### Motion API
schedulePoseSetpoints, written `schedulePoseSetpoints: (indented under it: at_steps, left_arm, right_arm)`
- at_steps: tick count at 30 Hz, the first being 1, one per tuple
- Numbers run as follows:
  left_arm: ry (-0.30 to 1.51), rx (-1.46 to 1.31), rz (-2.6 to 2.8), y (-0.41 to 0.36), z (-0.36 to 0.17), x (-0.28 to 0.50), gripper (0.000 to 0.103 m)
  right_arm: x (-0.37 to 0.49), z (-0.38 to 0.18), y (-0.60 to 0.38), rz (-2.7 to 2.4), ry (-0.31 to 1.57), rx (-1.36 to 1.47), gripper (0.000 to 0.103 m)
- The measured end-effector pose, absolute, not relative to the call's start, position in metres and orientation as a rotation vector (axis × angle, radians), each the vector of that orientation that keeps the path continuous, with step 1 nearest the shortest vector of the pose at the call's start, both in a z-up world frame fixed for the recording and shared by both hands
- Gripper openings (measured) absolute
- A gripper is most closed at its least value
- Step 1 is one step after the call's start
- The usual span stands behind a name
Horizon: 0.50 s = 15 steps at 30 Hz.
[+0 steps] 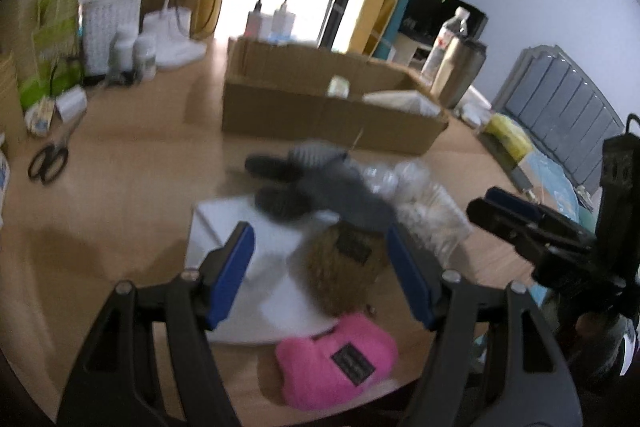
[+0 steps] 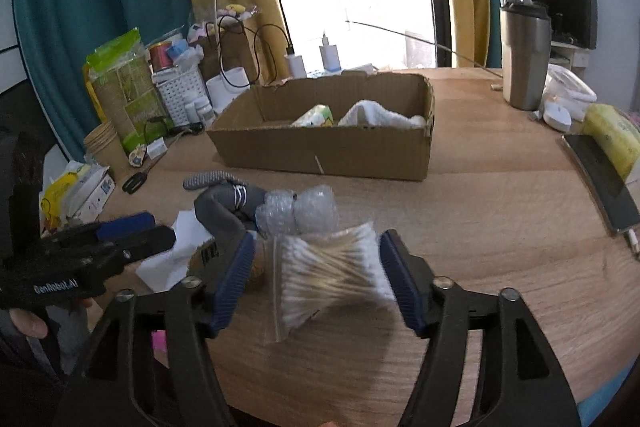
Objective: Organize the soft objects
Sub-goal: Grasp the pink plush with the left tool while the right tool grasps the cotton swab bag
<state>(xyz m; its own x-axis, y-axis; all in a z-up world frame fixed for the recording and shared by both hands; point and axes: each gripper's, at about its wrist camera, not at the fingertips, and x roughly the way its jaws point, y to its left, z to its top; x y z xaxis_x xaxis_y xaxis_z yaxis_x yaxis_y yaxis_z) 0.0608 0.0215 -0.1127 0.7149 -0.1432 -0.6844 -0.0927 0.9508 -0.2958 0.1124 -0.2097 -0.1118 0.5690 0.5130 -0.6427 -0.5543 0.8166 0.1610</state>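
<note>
Okay, right gripper point(image 2: 316, 275) is spread wide around the cotton swab bag point(image 2: 328, 271) on the worktop point(image 2: 500, 227), not pinching. Bag looks light, slick and squashy; I'd grip mid-bundle. Left gripper point(image 1: 320, 275) also spread, over the brown plush point(image 1: 344, 267).

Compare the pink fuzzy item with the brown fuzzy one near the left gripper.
The pink fuzzy item lies nearest the camera on bare wood; the brown fuzzy item sits farther back, partly on white paper. The brown one is between the open left gripper's fingers; the pink one is below them. Both carry a dark label.
</note>
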Motion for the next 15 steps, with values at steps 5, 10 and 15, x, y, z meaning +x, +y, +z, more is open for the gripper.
schedulePoseSetpoints:
  at_steps: [5, 10, 15]
  left_arm:
    - [0.818, -0.345, 0.031, 0.013, -0.123, 0.054, 0.07]
    - [0.869, -0.344, 0.094, 0.003, -0.131, 0.05, 0.07]
    - [0.903, -0.329, 0.115, -0.01, -0.135, 0.044, 0.07]
  right_arm:
    - [0.115, -0.121, -0.213, 0.654, 0.751, -0.063, 0.072]
    - [0.118, -0.125, -0.216, 0.686, 0.756, -0.049, 0.072]
    - [0.124, -0.125, -0.223, 0.716, 0.751, -0.046, 0.072]
